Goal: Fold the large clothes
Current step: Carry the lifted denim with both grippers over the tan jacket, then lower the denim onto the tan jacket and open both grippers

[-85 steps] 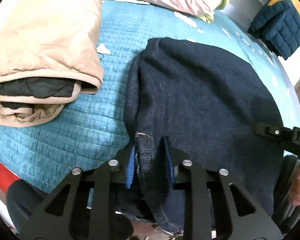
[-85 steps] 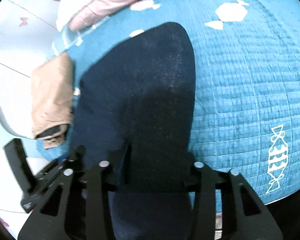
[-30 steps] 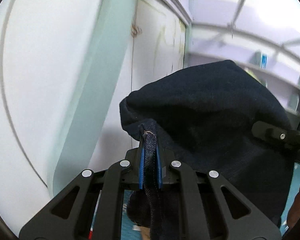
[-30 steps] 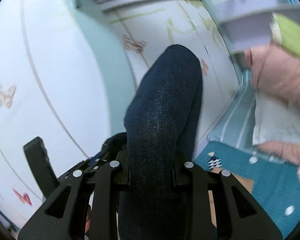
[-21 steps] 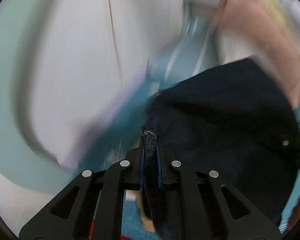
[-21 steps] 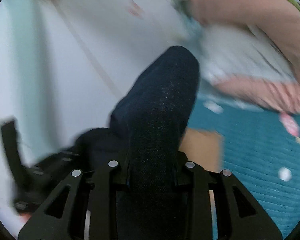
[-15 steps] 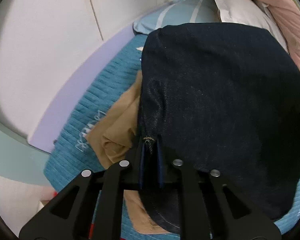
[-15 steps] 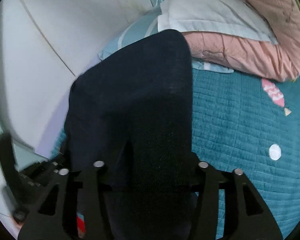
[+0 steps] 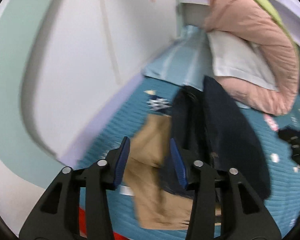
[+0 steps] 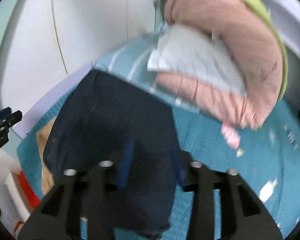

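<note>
Jaws of the left hand-held gripper (image 9: 148, 158) stand apart, holding nothing, above the tan garment (image 9: 152, 160). Right hand-held gripper (image 10: 152, 160) is likewise spread over the folded dark jeans (image 10: 114, 124), which lie partly on that tan garment on the teal bed (image 10: 260, 160), near a pink quilt (image 10: 230, 46).

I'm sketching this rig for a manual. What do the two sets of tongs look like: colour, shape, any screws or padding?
Both look alike. The left tongs are matte black, with two angular arms pierced by triangular cut-outs, round silver screw heads on top, and blue pads lining the inner faces of the fingers. The right tongs show the same black frame, silver screws and blue pads, though blurred. No cables or markings show.
</note>
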`<state>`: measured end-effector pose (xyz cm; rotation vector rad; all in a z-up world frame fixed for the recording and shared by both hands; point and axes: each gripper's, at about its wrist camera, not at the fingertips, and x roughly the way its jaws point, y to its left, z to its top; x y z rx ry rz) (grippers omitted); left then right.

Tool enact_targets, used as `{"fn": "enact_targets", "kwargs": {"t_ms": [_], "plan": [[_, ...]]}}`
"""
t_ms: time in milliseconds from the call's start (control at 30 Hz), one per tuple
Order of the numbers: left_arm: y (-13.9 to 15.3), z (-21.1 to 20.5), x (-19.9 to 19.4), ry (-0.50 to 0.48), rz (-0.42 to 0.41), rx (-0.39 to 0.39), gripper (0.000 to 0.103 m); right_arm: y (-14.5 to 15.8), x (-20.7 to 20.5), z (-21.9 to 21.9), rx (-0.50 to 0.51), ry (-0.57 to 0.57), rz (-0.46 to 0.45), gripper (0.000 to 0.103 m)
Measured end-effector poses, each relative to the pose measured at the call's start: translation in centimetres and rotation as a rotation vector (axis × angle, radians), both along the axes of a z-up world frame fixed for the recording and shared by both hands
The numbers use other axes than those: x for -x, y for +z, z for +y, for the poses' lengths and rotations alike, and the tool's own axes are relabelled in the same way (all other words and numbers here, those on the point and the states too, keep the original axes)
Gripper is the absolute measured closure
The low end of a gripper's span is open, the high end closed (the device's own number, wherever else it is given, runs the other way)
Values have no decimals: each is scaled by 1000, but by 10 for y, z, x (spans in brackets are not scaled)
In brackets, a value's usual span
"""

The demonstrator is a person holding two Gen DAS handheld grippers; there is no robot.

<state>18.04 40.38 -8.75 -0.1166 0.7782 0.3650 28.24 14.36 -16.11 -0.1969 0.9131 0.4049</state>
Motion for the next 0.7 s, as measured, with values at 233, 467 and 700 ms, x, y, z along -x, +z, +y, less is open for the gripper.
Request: {"fn": "enact_targets", "kwargs": {"t_ms": [233,467,700], "plan": [[-19,-38,-25,-100,19,156,72,-94,-5,-8,-120,-10,351,100],[-28,-54,-54,-170,51,207,72,-112,-8,2,-194,-7,421,102],[-88,-43,-83,-103,211,144,89,-81,-28,-28,-145,-44,338,102]]}}
